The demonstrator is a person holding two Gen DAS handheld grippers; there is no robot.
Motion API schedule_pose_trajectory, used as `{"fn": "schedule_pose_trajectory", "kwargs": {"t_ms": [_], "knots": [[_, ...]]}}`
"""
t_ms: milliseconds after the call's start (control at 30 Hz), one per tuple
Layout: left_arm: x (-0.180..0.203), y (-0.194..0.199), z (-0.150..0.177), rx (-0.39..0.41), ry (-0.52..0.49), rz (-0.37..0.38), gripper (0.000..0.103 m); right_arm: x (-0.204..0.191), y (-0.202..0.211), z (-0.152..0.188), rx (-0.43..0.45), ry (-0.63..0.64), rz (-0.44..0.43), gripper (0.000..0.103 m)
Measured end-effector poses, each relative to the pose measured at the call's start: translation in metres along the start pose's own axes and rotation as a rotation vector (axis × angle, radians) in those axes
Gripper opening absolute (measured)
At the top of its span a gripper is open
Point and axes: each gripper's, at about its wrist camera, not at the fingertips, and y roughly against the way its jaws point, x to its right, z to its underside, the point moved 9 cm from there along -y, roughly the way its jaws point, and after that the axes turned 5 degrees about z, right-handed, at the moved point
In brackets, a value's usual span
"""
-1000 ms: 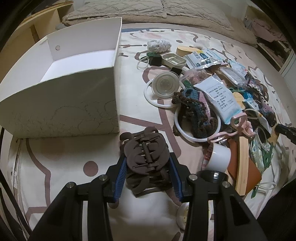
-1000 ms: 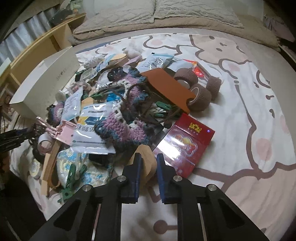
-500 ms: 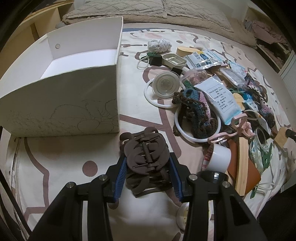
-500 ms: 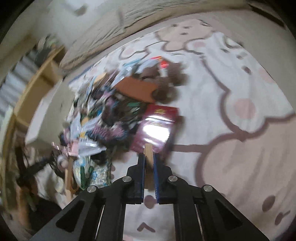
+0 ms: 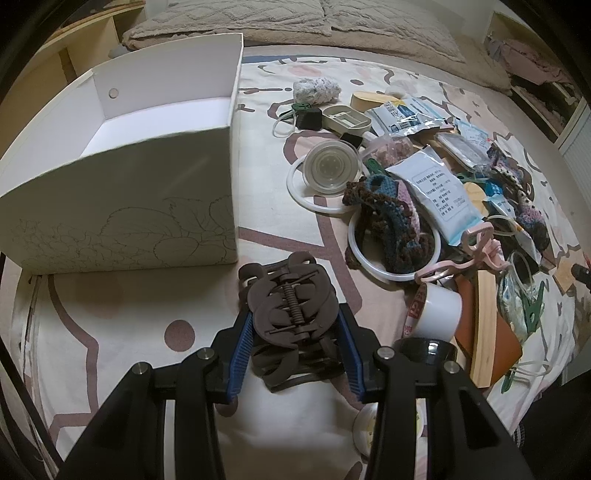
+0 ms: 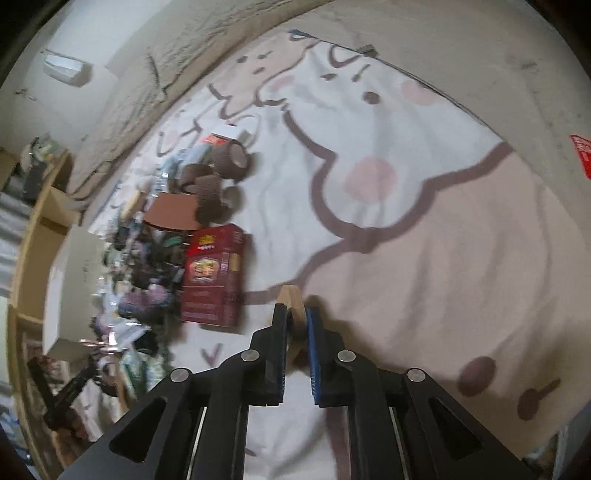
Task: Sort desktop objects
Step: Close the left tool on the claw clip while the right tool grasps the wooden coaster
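My left gripper (image 5: 293, 321) is shut on a dark brown hair claw clip (image 5: 291, 310), just above the bedsheet in front of the white open box (image 5: 122, 177). My right gripper (image 6: 295, 314) holds a small, thin wooden piece (image 6: 292, 301) upright between its blue pads, and its jaws are opening slightly. It hangs over bare sheet to the right of a red box (image 6: 214, 273). In the left wrist view, that wooden piece (image 5: 565, 275) shows at the far right edge.
A pile of clutter lies right of the white box: a crocheted piece (image 5: 388, 225), white rings (image 5: 317, 203), a tape roll (image 5: 436, 310), packets (image 5: 439, 192) and a pink clip (image 5: 476, 251). Brown rolls (image 6: 210, 192) lie beyond the red box. Pillows (image 5: 332, 18) line the far edge.
The right gripper has carried the wooden piece off the pile's edge to open sheet on the right, rolling as it went. The left gripper and its clip stayed still.
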Motion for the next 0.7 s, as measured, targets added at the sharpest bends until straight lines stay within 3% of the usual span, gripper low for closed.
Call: {"fn": "schedule_pose_trajectory", "kwargs": {"t_ms": [300,333,400,433,700], "knots": [[0.0,0.0,0.001,-0.002,0.001,0.003,0.046,0.015,-0.003,0.002,-0.012,0.003,0.067,0.016],[0.0,0.0,0.002,-0.005,0.005,0.005,0.048,0.013,-0.003,0.001,-0.009,0.011,0.073,0.019],[0.0,-0.001,0.003,-0.011,0.013,0.008,0.052,0.008,-0.002,-0.002,0.009,0.031,0.08,0.046],[-0.001,-0.001,0.003,-0.011,0.017,0.01,0.053,0.007,-0.001,-0.003,0.017,0.043,0.09,0.051],[-0.003,-0.002,0.004,-0.02,0.031,0.024,0.06,-0.003,-0.011,-0.001,-0.004,0.089,0.096,0.053]]}}
